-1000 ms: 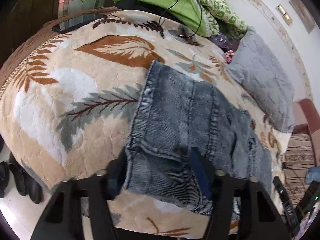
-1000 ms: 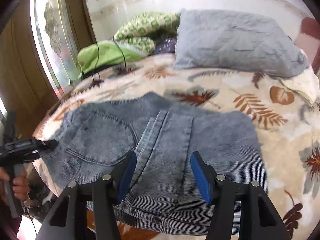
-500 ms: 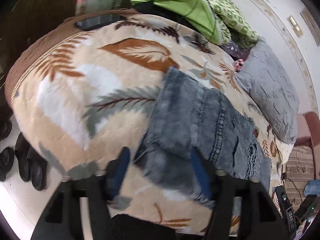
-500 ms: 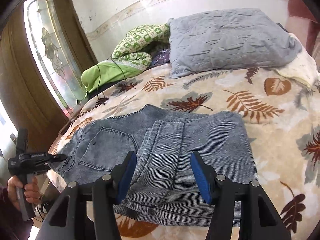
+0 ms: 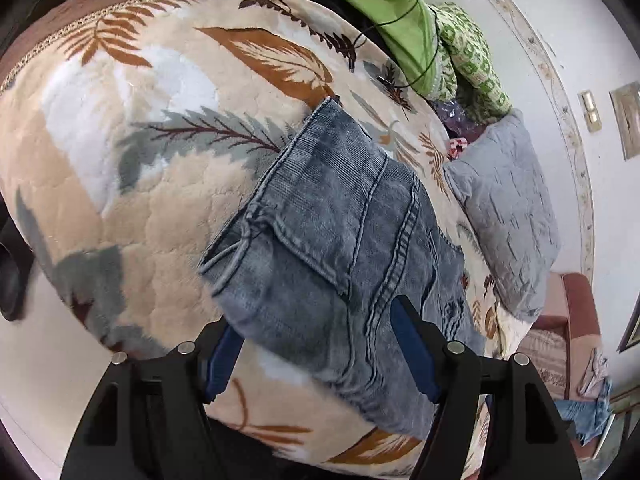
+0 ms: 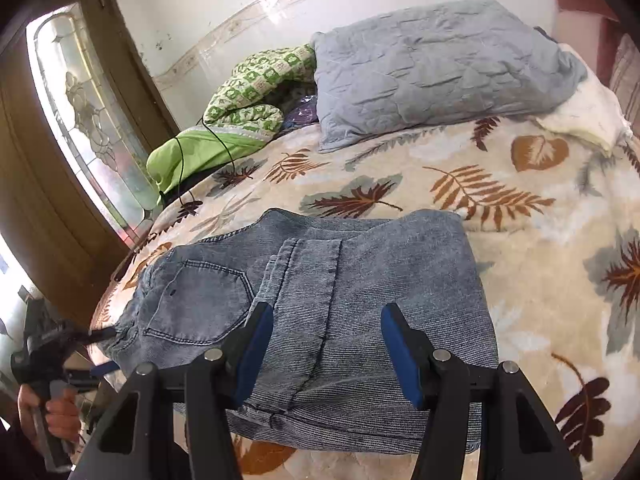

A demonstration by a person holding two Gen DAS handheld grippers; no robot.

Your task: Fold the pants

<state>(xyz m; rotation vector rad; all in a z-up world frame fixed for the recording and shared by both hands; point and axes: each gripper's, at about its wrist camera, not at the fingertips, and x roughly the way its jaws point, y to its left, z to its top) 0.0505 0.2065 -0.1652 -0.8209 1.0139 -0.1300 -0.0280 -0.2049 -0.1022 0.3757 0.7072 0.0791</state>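
Both fingers (image 6: 326, 350) spread wide above folded jeans (image 6: 360, 280).

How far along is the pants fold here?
Done: the jeans lie folded on the blanket, legs doubled over the seat. In hand: nothing; the left gripper and right gripper are open above them. Left: perhaps one more fold.
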